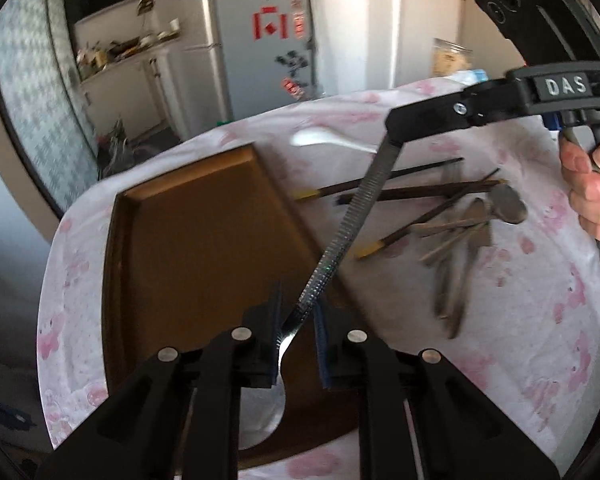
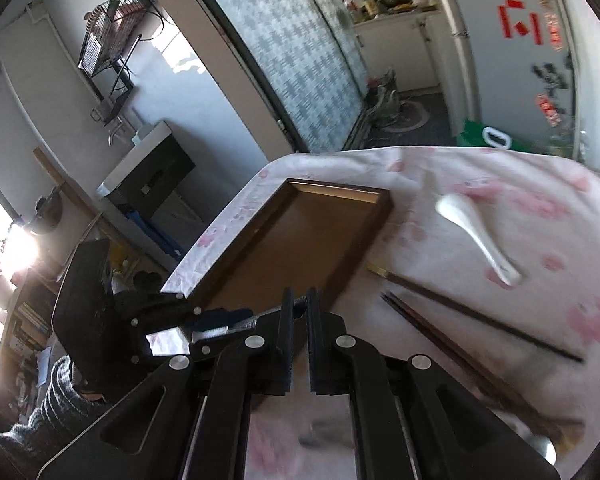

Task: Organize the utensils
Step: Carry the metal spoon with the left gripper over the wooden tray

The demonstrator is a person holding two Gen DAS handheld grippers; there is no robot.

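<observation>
Your desk (image 1: 500, 360) is draped in a white cloth with pink blossoms, and it stands in a kitchen: a pale fridge (image 1: 256, 40) with red stickers at the back, a cluttered counter (image 1: 140, 44) beside it, and a patterned sliding door (image 2: 300, 60) off to one side.

A shallow brown tray (image 1: 204, 240) lies on the cloth, its bare floor ringed by a low wall. Your left gripper (image 1: 298, 320) is nearly closed on the neck of a metal spoon (image 1: 340, 236) over the tray's near end; the bowl hangs below the pads and the ribbed handle slants up to your right gripper (image 1: 394, 136), which is closed on the handle's far tip.

Beside the tray's right wall the cloth is crowded: dark chopsticks (image 1: 400, 192) with yellow ends cross a heap of metal cutlery (image 1: 468, 232), and a white ceramic spoon (image 1: 328, 140) lies apart near the desk's far edge. The desk's left edge runs just beside the tray; past it the floor drops away to a dark cabinet (image 2: 152, 176).

From the right wrist, the handle tip is mostly hidden behind the pads (image 2: 286, 320), so you cannot tell there how much of it is clamped. The cutlery heap is motion-blurred, so single pieces are hard to tell apart. Your right hand (image 1: 592, 184) is cut off at the frame's edge, and only a grey knitted sleeve (image 2: 56, 396) shows on the left.
</observation>
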